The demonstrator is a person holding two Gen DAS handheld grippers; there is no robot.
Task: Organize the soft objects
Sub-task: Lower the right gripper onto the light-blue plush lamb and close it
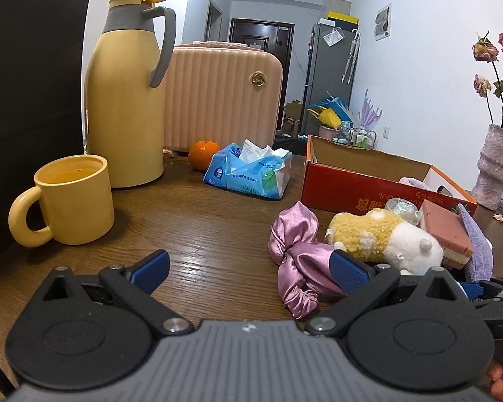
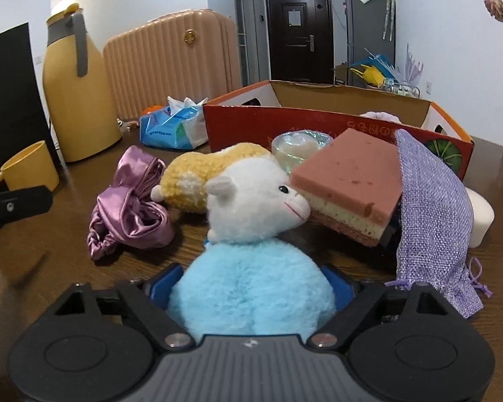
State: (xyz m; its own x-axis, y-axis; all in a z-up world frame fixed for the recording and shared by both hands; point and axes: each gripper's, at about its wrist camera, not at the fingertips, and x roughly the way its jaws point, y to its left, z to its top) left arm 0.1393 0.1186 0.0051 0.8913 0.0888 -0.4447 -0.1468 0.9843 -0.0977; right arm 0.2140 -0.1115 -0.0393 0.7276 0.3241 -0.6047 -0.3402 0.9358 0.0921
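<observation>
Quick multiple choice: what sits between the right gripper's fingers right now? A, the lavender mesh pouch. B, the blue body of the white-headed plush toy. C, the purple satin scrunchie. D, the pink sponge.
B: in the right wrist view the plush toy fills the gap between the right gripper fingers, while the scrunchie, pouch and sponge lie beyond them.

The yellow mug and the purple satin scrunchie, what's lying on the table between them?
Nothing: in the left wrist view, only bare wooden table separates the yellow mug from the purple satin scrunchie.
</observation>
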